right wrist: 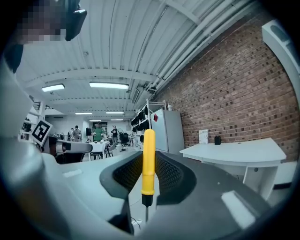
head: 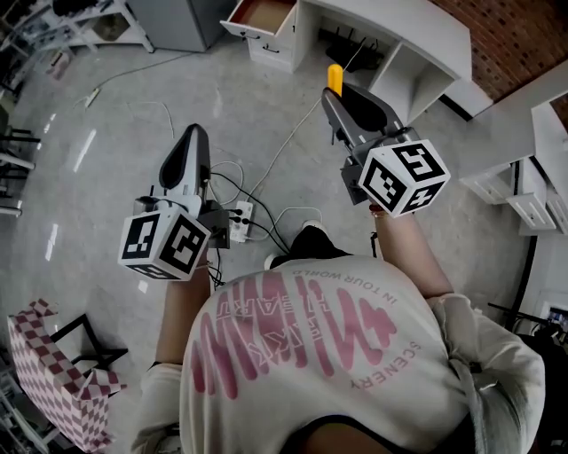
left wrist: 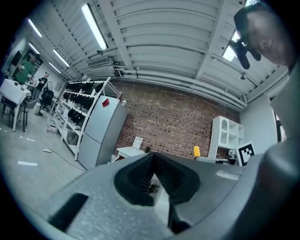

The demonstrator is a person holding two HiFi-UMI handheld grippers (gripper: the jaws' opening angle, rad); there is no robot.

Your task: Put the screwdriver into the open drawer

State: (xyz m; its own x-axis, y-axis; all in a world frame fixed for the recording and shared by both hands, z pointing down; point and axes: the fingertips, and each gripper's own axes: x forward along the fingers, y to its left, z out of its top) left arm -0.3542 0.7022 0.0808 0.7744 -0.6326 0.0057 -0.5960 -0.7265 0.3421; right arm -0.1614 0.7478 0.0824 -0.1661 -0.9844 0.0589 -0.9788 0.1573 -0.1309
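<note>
- A workshop hall with a grey polished floor (head: 115, 106) and a red brick wall; a white table (head: 399, 22) stands ahead of the person. At its left end is an open white drawer with a brown inside (head: 249, 29).
- The yellow-handled screwdriver (right wrist: 148, 164) is in the right claw (right wrist: 149, 155). The jaws are clamped on the handle, which stands upright between the pads with the thin shaft pointing down.
- In the head view only the handle's yellow end (head: 335, 78) shows past the right claw (head: 334, 94). It hangs over the floor, well apart from the drawer, which lies further ahead and to the left.
- The left claw (left wrist: 152, 158) has its jaws together with nothing between them. In the head view it (head: 197, 135) is held level beside the right one, taking no part.
- The step in hand looks like the carry to the drawer. The clamp should stay firm, because a round, smooth handle can swivel or slip between the pads.
- White cables (head: 284, 151) and a white power strip (head: 240, 222) lie on the floor between the person and the table, so the feet need care.
- At the drawer, bring the right claw over the brown inside and lower the tool until it is near the bottom. Tip it toward lying flat, and only then part the jaws; dropped from higher up, it could bounce out or strike the drawer front.
</note>
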